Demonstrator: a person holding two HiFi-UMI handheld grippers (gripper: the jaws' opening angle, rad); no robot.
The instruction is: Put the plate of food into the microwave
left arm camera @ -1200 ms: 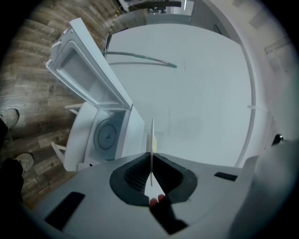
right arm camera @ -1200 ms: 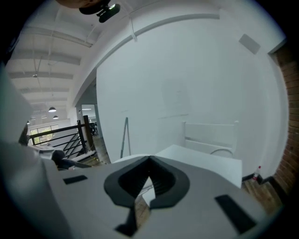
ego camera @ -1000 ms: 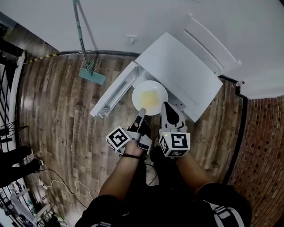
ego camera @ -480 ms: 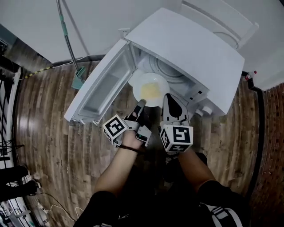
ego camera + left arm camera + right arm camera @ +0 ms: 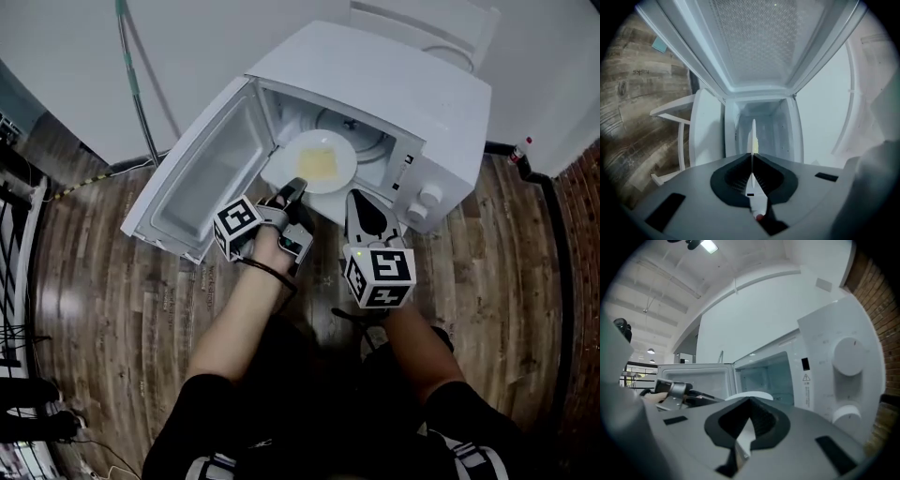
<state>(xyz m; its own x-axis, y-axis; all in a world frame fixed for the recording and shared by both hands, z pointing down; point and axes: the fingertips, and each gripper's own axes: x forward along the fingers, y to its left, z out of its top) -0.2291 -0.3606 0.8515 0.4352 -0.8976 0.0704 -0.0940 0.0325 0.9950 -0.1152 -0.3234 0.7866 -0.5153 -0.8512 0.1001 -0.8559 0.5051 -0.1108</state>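
A white plate [image 5: 343, 174] with a yellow slab of food [image 5: 321, 161] hangs level in the mouth of the open white microwave [image 5: 394, 84]. My left gripper [image 5: 296, 185], rolled on its side, has the plate's near rim between its jaws, and they are closing on it. Seen edge-on in the left gripper view, the plate [image 5: 753, 133] runs straight out from those jaws [image 5: 752, 157]. My right gripper [image 5: 356, 197] is upright and shut. Its tips sit at the plate's near right rim [image 5: 747, 395], and contact is unclear.
The microwave door [image 5: 202, 178] swings wide to the left. Two knobs [image 5: 431, 195] sit on the right front panel. A glass turntable [image 5: 361, 131] lies inside. A mop handle [image 5: 136, 94] leans on the wall at left. Wooden floor surrounds the microwave.
Both grippers have carried the plate forward, from in front of the microwave into its opening. The microwave now looks nearer and larger in the head view.
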